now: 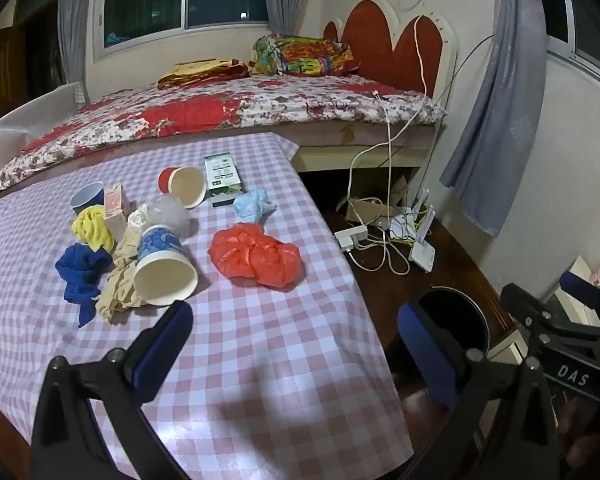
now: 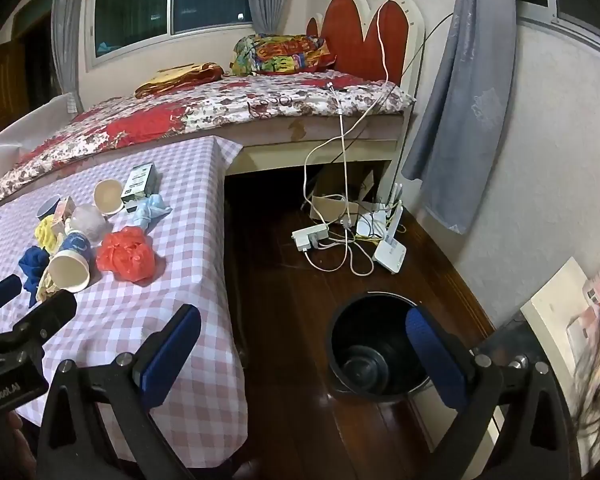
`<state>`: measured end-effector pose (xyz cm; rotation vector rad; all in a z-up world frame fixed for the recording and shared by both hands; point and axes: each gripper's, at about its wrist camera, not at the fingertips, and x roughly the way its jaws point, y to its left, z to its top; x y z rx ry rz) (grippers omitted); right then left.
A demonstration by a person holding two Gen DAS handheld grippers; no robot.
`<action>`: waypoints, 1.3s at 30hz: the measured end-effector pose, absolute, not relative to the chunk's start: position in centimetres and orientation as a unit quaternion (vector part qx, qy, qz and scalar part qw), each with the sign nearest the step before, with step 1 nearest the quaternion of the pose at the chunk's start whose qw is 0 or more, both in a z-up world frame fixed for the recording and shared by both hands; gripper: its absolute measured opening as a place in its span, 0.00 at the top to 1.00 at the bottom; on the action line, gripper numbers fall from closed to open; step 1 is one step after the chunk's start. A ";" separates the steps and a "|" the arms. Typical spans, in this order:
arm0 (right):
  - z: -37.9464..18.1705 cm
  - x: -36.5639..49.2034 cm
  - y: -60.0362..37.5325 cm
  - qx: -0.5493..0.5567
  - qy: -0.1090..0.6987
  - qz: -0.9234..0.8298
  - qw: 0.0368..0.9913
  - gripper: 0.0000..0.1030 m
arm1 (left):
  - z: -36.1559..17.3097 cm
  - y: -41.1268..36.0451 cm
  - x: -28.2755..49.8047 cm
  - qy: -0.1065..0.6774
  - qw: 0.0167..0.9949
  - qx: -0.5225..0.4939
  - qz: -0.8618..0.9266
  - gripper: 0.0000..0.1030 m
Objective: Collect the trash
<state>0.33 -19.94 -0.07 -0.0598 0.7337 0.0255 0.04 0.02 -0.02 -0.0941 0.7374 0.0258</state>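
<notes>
Trash lies on the pink checked table [image 1: 260,360]: a red plastic bag [image 1: 256,256], a blue-patterned paper cup on its side [image 1: 164,264], a red cup [image 1: 184,184], a dark blue cup [image 1: 86,196], a light blue wad [image 1: 254,206], yellow [image 1: 92,226], blue [image 1: 82,272] and beige [image 1: 120,280] crumpled pieces, and a green box [image 1: 222,174]. My left gripper [image 1: 292,328] is open and empty above the table's near edge. My right gripper [image 2: 304,332] is open and empty above the floor, by the black bin [image 2: 376,344]. The red bag also shows in the right wrist view [image 2: 126,254].
A bed [image 1: 220,108] with a floral cover stands behind the table. A power strip [image 2: 310,236], cables and a white router [image 2: 390,254] lie on the wooden floor beyond the bin. A white box [image 2: 560,320] stands at the right wall.
</notes>
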 end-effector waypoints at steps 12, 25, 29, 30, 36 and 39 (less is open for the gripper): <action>-0.3 0.9 -20.9 -0.025 0.355 0.011 0.934 0.00 | -0.1 0.0 0.0 0.360 0.932 -0.039 0.015 0.00; 0.1 0.5 -20.8 -0.029 0.354 0.007 0.935 0.00 | -0.4 0.2 -0.2 0.360 0.932 -0.039 0.015 0.00; 0.1 0.5 -20.8 -0.029 0.355 0.007 0.934 0.00 | -0.4 0.2 -0.3 0.359 0.932 -0.039 0.016 0.00; 0.1 0.5 -20.8 -0.028 0.355 0.007 0.935 0.00 | -0.4 0.2 -0.3 0.359 0.932 -0.039 0.015 0.00; 0.1 0.5 -20.7 -0.029 0.354 0.007 0.935 0.00 | -0.7 0.5 0.0 0.361 0.932 -0.039 0.016 0.00; 0.1 0.5 -20.7 -0.029 0.354 0.007 0.935 0.00 | -0.7 0.6 0.0 0.360 0.932 -0.039 0.015 0.00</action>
